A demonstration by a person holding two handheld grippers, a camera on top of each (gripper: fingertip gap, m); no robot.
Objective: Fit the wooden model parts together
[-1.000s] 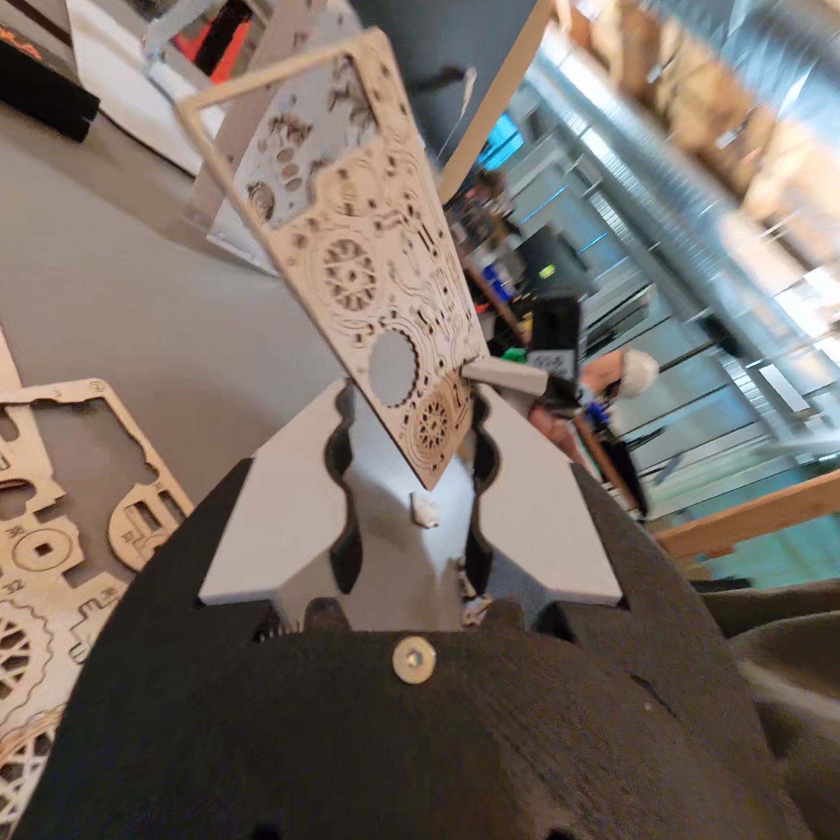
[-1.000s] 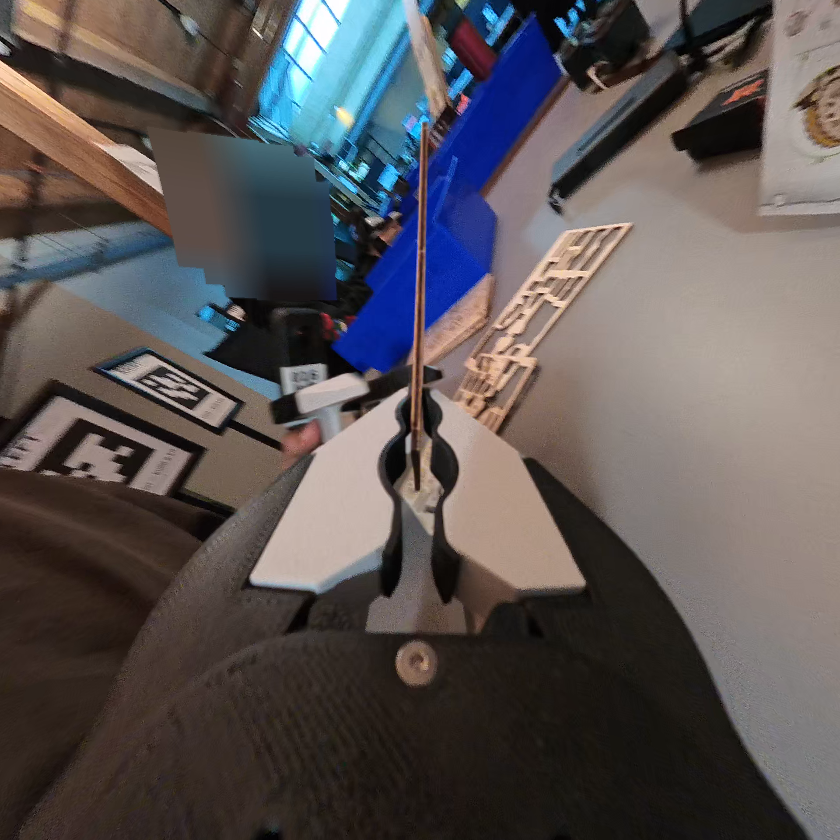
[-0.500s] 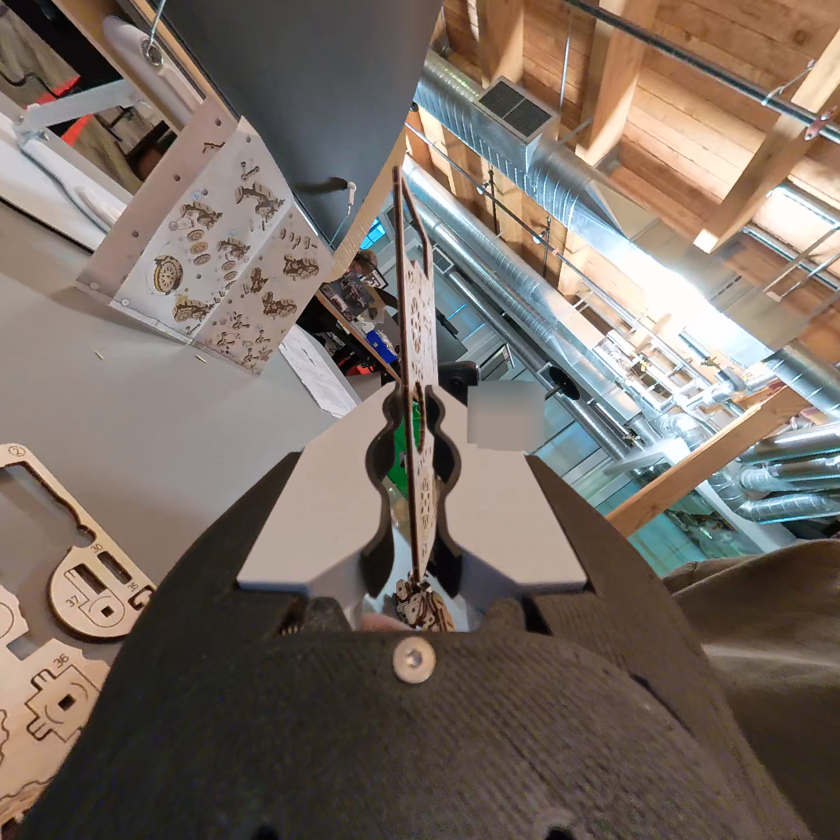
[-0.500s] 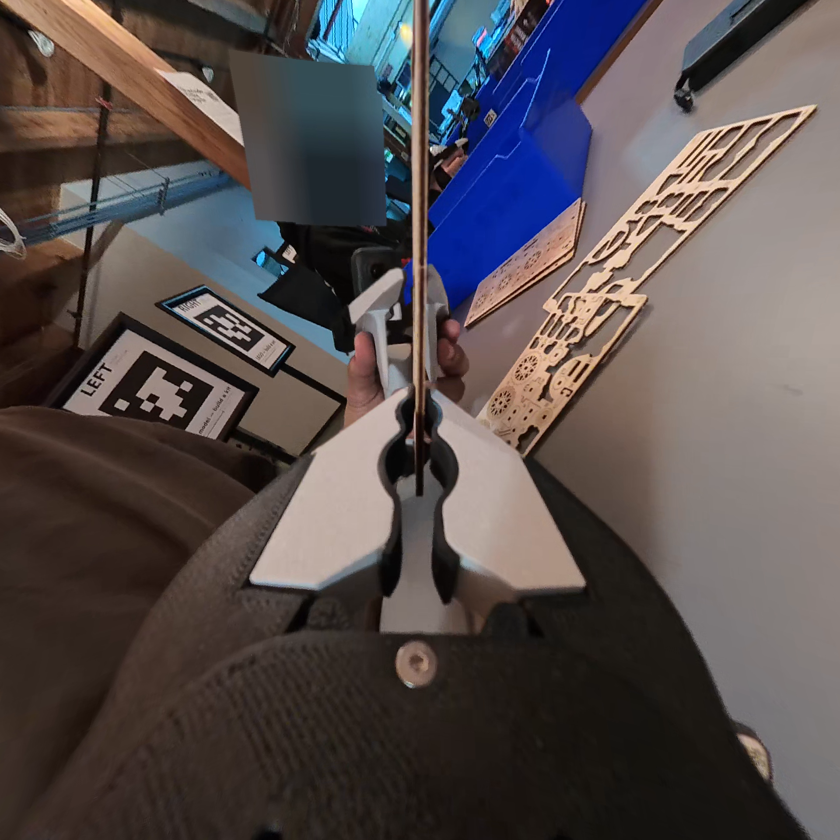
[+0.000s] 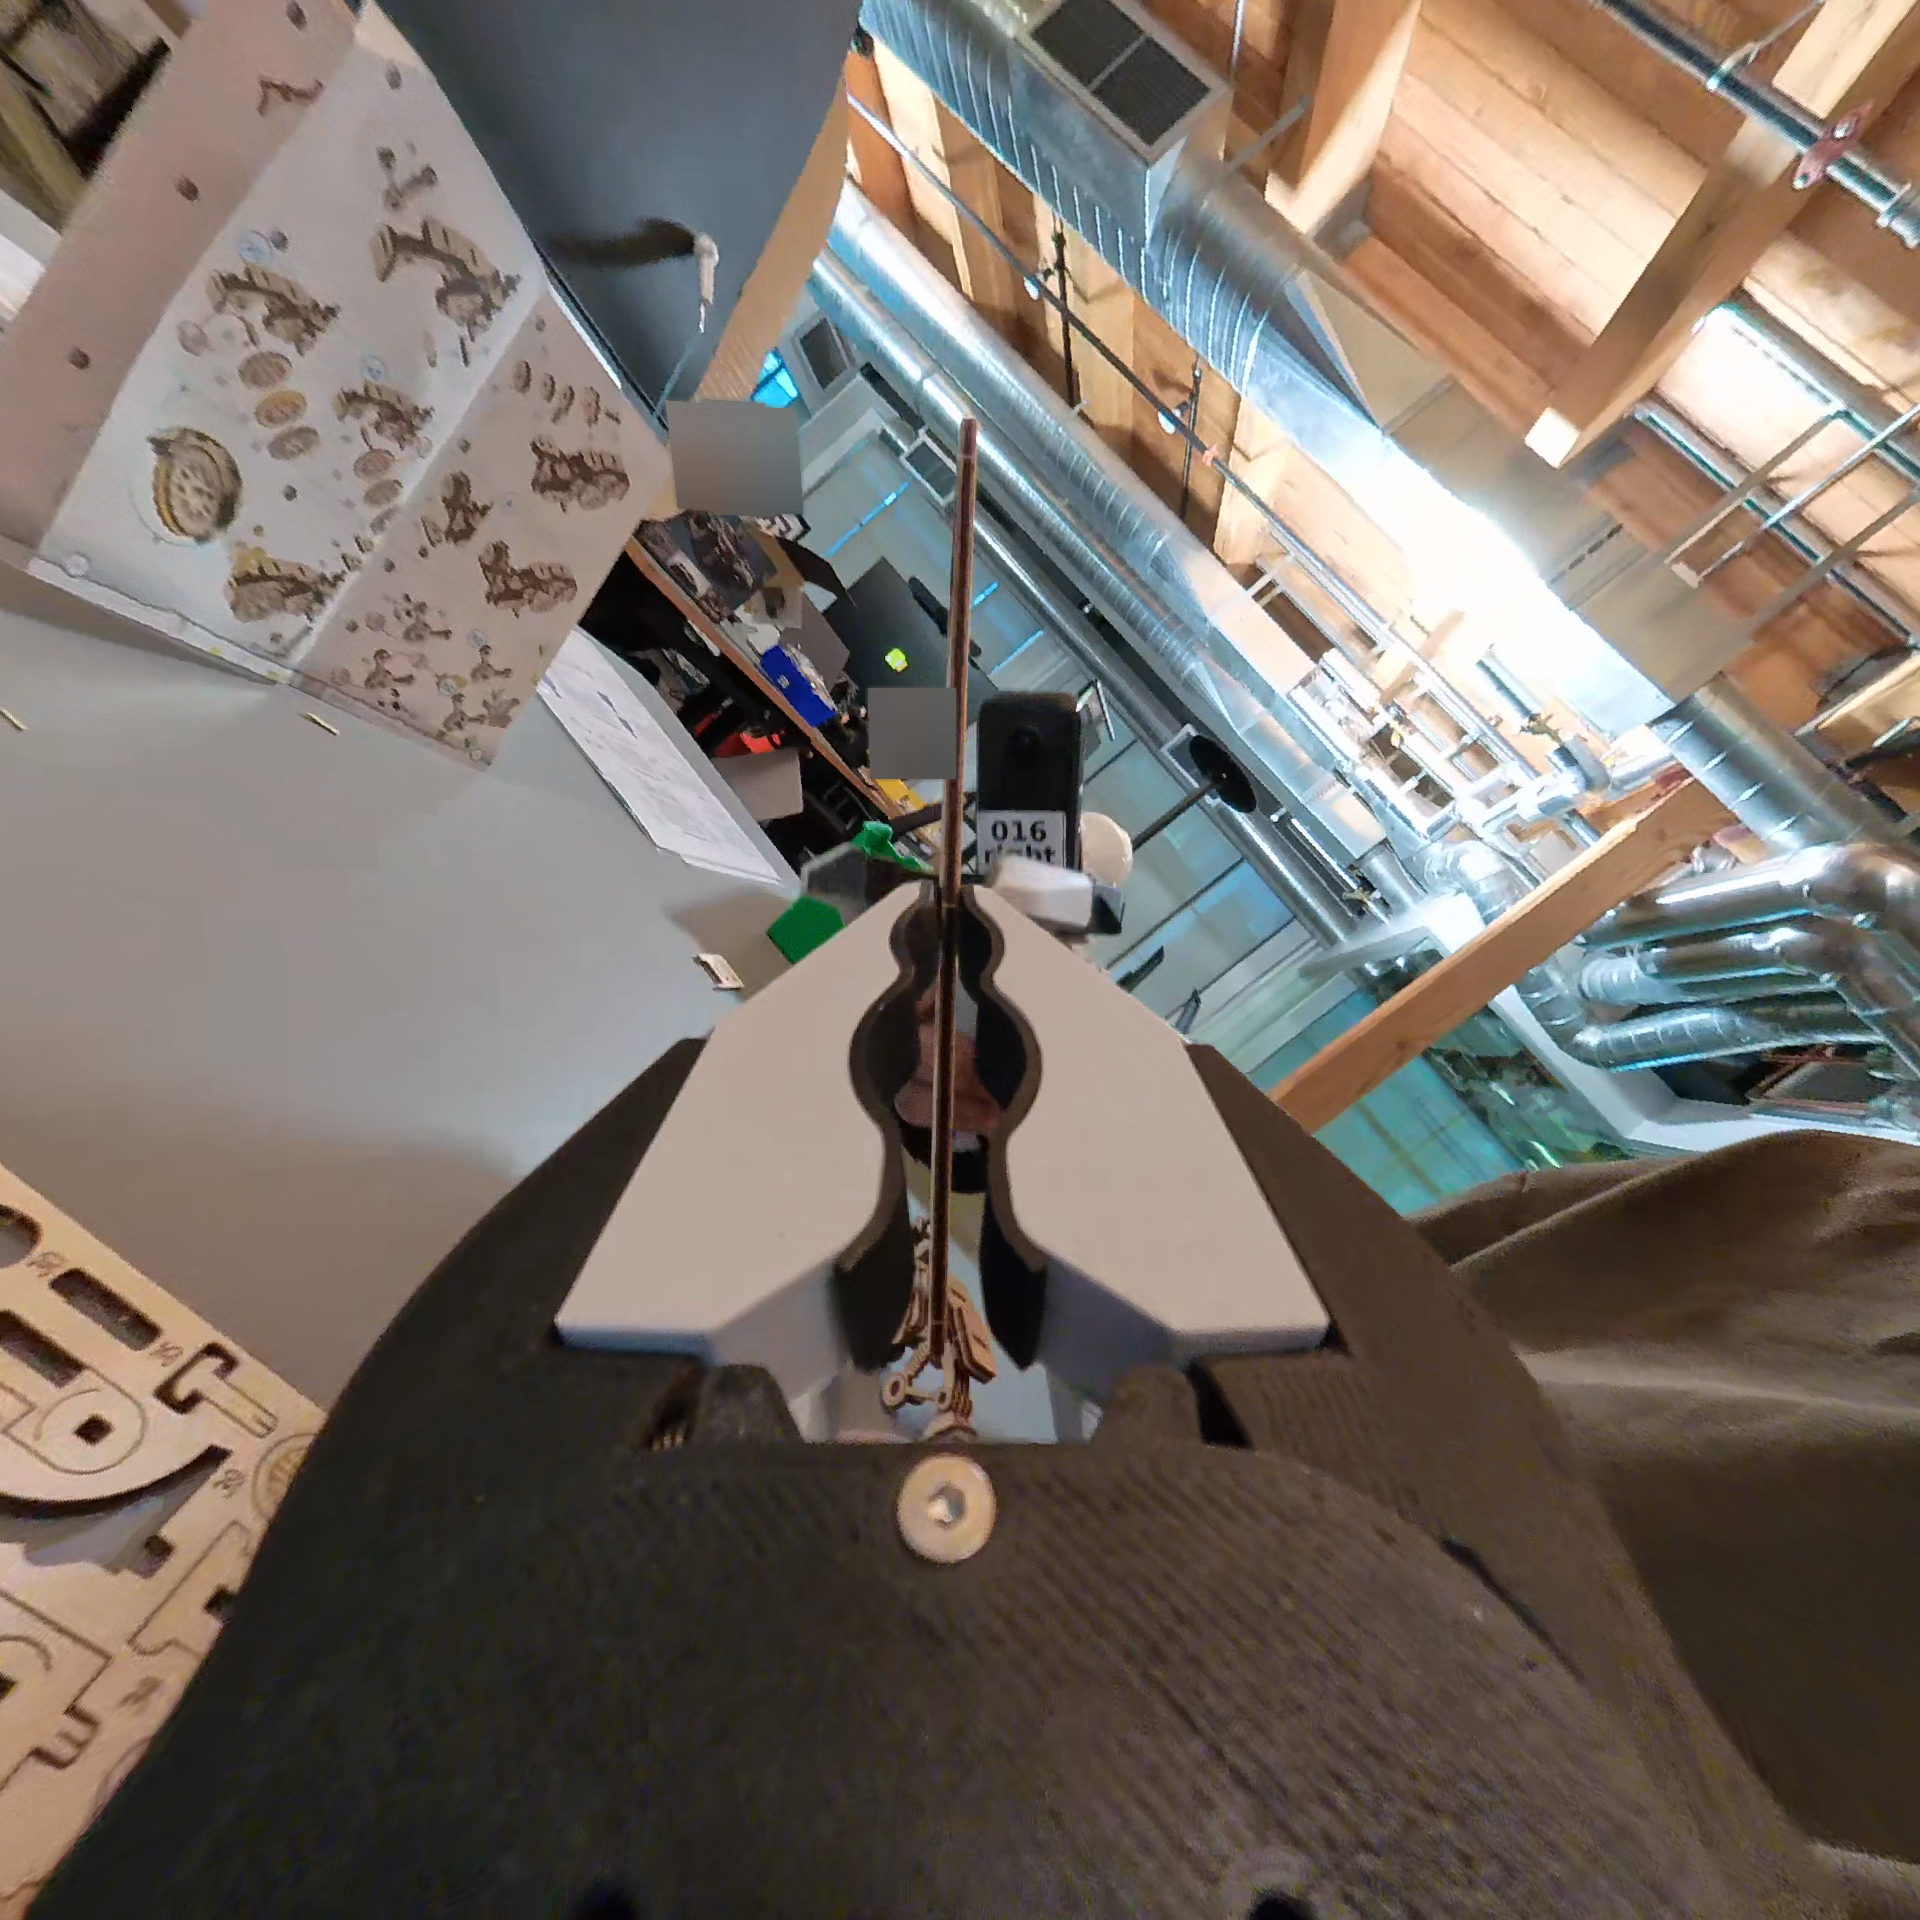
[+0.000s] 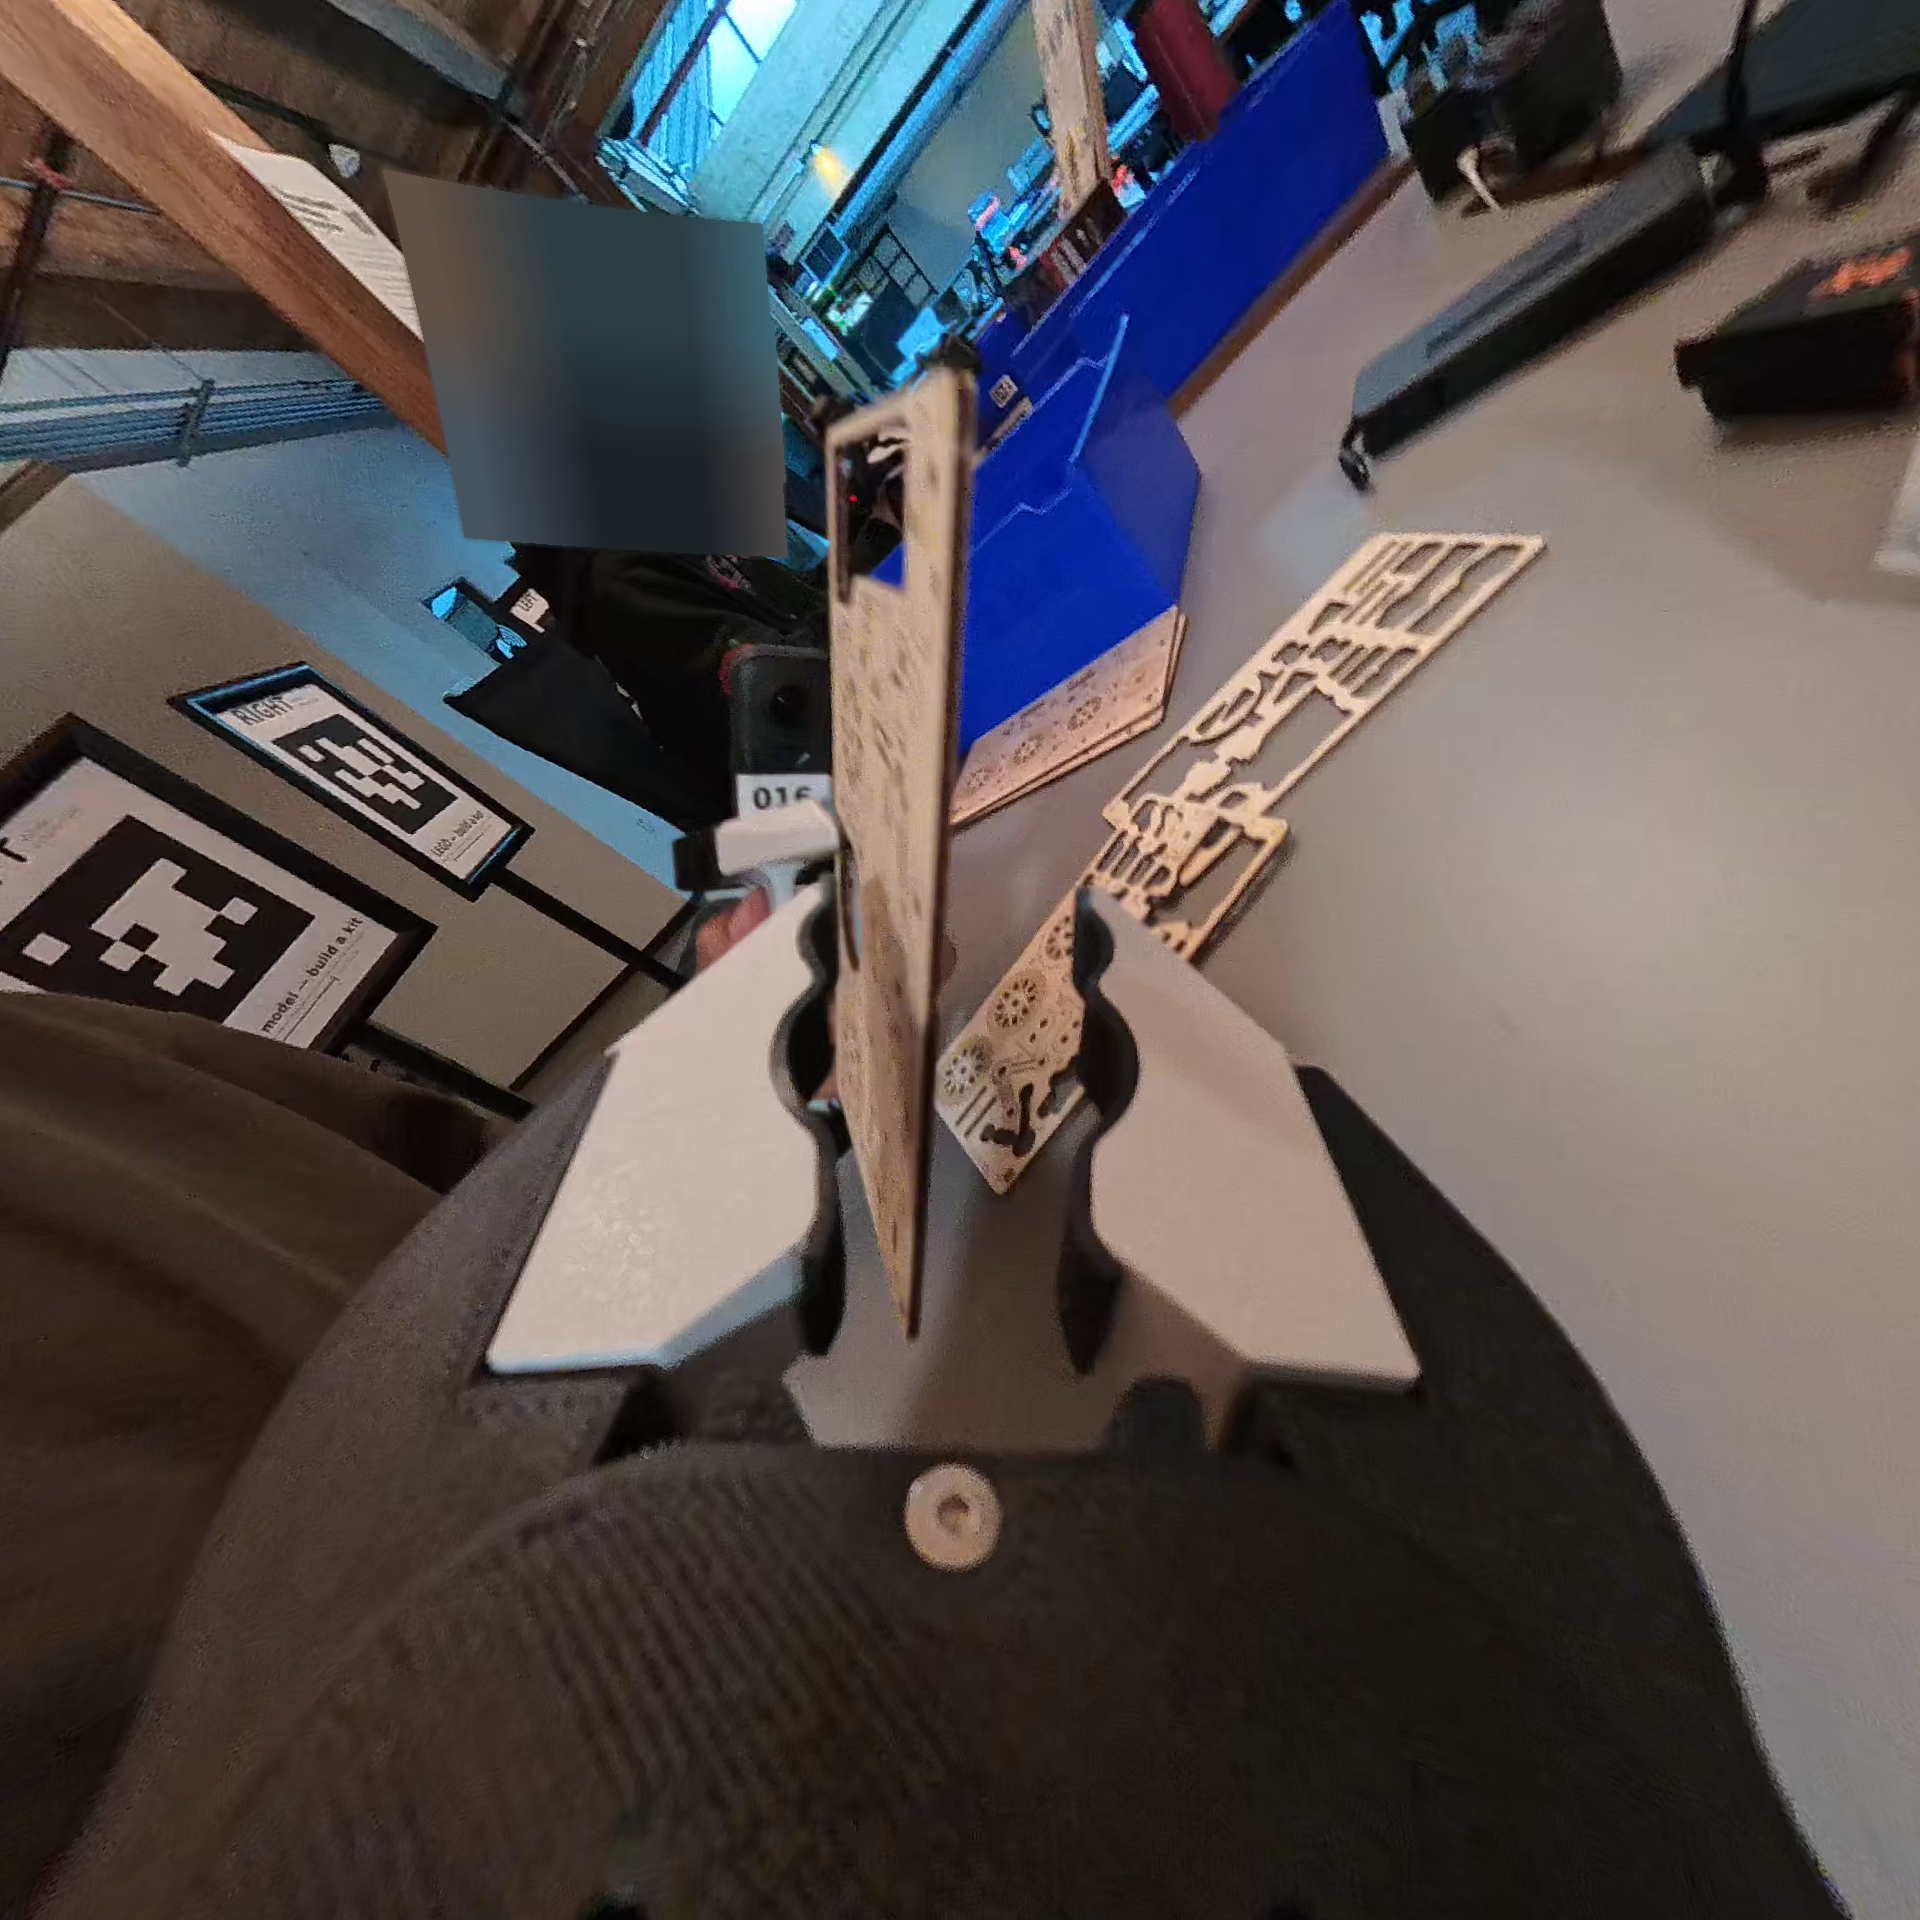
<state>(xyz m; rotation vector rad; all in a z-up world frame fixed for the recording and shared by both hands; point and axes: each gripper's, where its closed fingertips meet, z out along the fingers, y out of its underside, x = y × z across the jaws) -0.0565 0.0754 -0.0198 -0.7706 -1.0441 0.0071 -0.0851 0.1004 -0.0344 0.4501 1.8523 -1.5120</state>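
A thin laser-cut wooden parts sheet [image 5: 961, 675] stands edge-on in my left wrist view. My left gripper [image 5: 948, 904] is shut on it, both pads pressing its faces. In the right wrist view the same sheet [image 6: 899, 727] stands upright between the fingers of my right gripper [image 6: 951, 914]. That gripper is open, with a clear gap on the right side of the sheet. The left gripper's white finger [image 6: 774, 836] shows behind the sheet. The right gripper's spread fingers [image 5: 1049, 891] show beyond my left fingertips.
More wooden parts sheets lie on the grey table: one skeleton sheet [image 6: 1320, 686], a stack [image 6: 1070, 707] by a blue bin [image 6: 1081, 540], and one at the lower left [image 5: 83, 1455]. An instruction board [image 5: 312, 416] stands at the back left. A green block [image 5: 800, 925] sits nearby. One gripper's finger ends stand about 5 cm off the other's.
The left gripper shut on the wooden sheet, then the right gripper opened and let it go. The sheet passed from right to left and turned edge-on in the left view.
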